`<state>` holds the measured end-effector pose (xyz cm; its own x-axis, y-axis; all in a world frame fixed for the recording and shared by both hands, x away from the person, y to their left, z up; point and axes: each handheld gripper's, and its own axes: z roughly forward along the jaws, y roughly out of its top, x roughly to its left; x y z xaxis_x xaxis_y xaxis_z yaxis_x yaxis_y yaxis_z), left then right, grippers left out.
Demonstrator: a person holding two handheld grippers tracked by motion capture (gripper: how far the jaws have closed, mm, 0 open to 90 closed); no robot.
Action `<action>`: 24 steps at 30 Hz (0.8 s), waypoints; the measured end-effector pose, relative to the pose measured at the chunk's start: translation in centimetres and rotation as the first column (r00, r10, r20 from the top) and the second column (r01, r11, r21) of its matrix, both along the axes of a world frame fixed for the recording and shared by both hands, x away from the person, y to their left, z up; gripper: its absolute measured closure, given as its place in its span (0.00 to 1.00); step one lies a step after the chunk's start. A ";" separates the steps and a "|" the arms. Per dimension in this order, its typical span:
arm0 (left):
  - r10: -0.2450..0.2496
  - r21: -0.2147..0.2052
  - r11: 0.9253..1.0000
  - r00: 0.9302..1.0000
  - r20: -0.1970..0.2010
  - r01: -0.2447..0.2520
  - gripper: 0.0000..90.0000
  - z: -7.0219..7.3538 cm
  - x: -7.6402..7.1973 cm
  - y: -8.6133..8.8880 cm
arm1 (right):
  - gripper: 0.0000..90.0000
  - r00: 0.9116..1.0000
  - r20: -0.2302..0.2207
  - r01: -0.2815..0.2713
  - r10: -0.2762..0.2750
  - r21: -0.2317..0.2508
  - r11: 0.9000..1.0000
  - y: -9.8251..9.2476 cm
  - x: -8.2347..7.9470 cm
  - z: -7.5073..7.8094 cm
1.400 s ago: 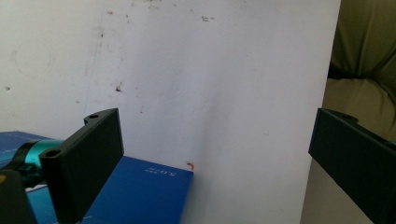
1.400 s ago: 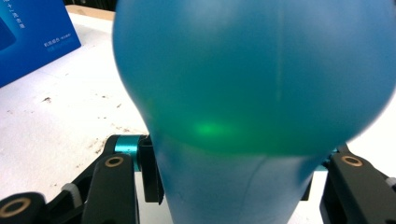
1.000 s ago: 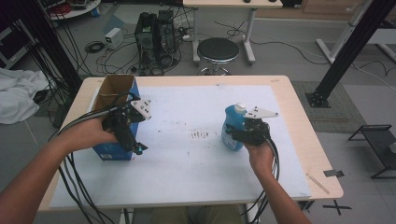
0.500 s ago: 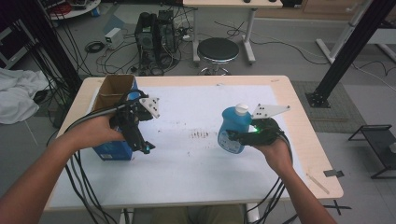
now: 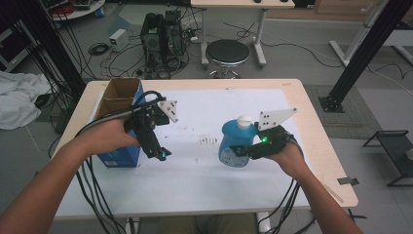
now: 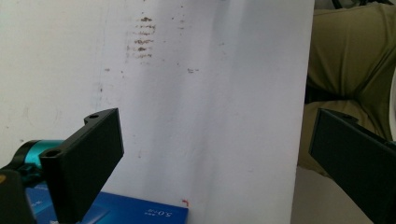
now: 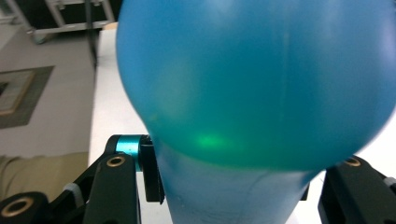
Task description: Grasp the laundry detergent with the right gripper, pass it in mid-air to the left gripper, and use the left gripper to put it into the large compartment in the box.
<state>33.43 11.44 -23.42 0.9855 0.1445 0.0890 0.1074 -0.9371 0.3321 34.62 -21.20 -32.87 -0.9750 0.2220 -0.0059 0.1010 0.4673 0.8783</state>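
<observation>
Now the blue bottle (image 5: pixel 235 144) is gripped by the right tool (image 5: pixel 239 151), jaws closed on its narrow part, and it is seen tilted over the white sheet (image 5: pixel 204 175) on the worktop (image 5: pixel 311 122). Compared with a second ago, the bottle has been lifted and carried slightly toward the worktop's right side, and its white cap (image 5: pixel 244 120) is now leaned away from the person. The left tool (image 5: pixel 160 153) has been shifted away from the cardboard box (image 5: pixel 117 105) toward the sheet's middle; its jaws are held wide apart with nothing between them, as is seen in the left gripper view, where bare sheet (image 6: pixel 210 116) lies between the two black jaws.

In the right gripper view the bottle (image 7: pixel 261 93) is pressed close to the lens and blurred, so its label cannot be read and its cap is cut off. The right tool's jaw tips are covered by the bottle in the high view. A corner of the blue box (image 6: pixel 135 212) is cut off at the bottom of the left gripper view. Whether the bottle's base touches the sheet cannot be told.
</observation>
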 end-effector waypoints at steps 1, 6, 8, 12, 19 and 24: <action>-0.004 0.004 1.000 1.000 0.001 0.004 0.03 0.1 0.0 -0.2 | 0.50 1.000 -0.022 -0.004 0.003 -0.011 1.000 0.1 -0.2 0.1; -0.014 -0.002 1.000 1.000 -0.003 0.014 0.03 0.7 -0.3 -1.0 | 0.50 0.998 -0.012 -0.069 0.068 -0.030 0.997 0.7 -0.2 0.5; -0.020 0.000 1.000 1.000 -0.001 0.020 0.03 1.0 -0.3 -1.4 | 0.50 0.996 -0.007 -0.089 0.089 -0.039 0.995 1.0 -0.2 0.7; -0.033 -0.005 0.999 0.999 -0.007 0.033 0.03 1.4 -0.4 -2.3 | 0.50 0.991 0.002 -0.133 0.134 -0.053 0.990 1.8 -0.2 1.2; -0.055 0.007 0.998 0.998 -0.016 0.056 0.03 1.9 -0.2 -3.9 | 0.50 0.985 -0.011 -0.171 0.170 -0.080 0.982 3.0 -0.3 1.3; -0.071 0.019 0.997 0.997 -0.029 0.072 0.03 2.0 -0.1 -5.2 | 0.50 0.982 -0.023 -0.187 0.186 -0.103 0.977 4.1 -0.2 1.2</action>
<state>33.29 6.26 -21.39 0.9954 0.0722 0.0636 0.0490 -0.9492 0.3110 34.45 -17.12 -31.62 -0.9994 0.0353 -0.0063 0.0149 0.5676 0.8231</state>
